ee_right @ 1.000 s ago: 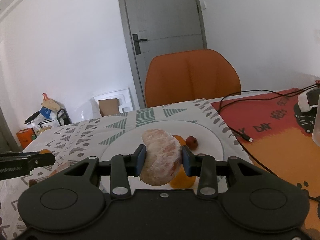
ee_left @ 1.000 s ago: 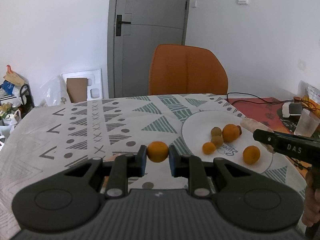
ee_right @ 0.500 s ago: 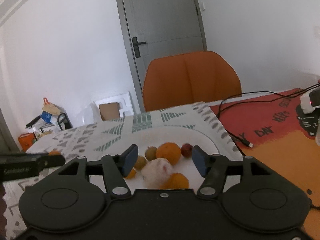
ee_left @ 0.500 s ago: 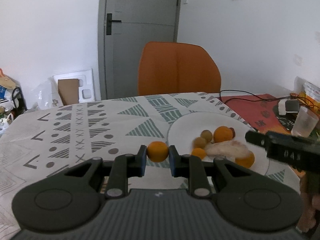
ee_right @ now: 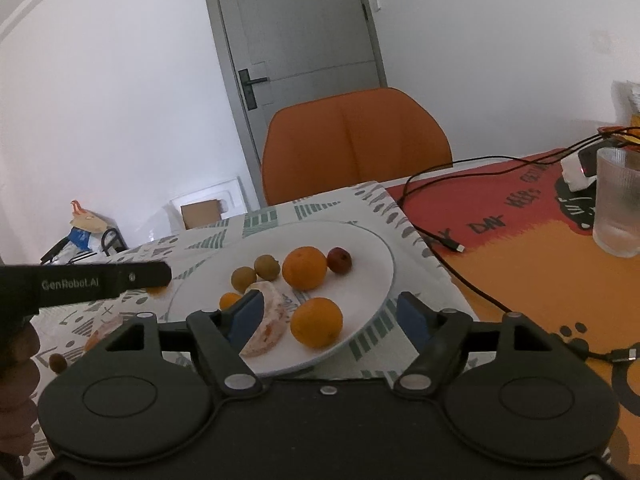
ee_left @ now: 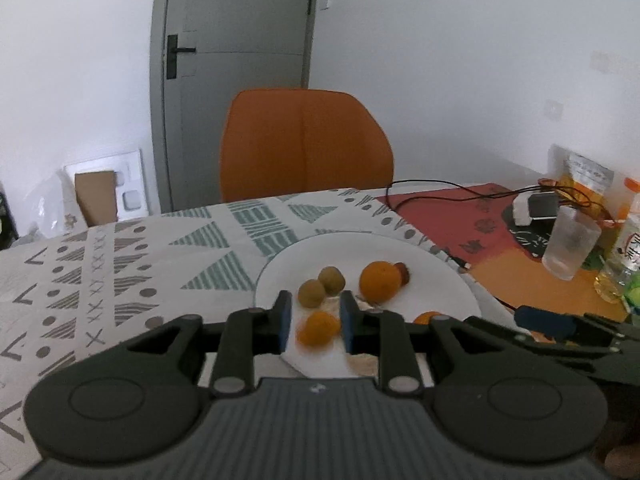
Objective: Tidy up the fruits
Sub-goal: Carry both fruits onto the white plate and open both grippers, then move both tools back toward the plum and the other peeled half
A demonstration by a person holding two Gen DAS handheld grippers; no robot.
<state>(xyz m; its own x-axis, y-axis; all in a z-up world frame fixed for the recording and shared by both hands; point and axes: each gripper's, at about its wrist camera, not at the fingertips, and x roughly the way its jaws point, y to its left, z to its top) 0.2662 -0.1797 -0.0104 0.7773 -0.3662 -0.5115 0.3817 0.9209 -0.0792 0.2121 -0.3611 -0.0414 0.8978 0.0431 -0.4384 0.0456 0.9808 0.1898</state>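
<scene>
A white plate (ee_left: 436, 264) (ee_right: 372, 248) holds two oranges (ee_right: 305, 268), two small brown-green fruits (ee_right: 267, 266), a dark red fruit (ee_right: 339, 259) and a peeled citrus piece (ee_right: 269, 322). My left gripper (ee_left: 313, 322) is over the plate's near left edge; its jaws stand slightly apart around a small orange (ee_left: 318, 328), which looks loose and blurred. My right gripper (ee_right: 330, 318) is open and empty above the plate's near edge, the peeled piece beside its left finger. The left gripper also shows in the right wrist view (ee_right: 100, 278).
An orange chair (ee_left: 306, 142) stands behind the table. A black cable (ee_right: 448, 236), a glass (ee_right: 618, 202), a charger and bottles lie on the red-orange mat at the right. More small fruit pieces (ee_right: 58, 362) lie on the patterned cloth left of the plate.
My right gripper opened and dropped the peeled citrus piece onto the plate, then drew back. My left gripper carried the small orange rightward over the plate and its jaws have loosened.
</scene>
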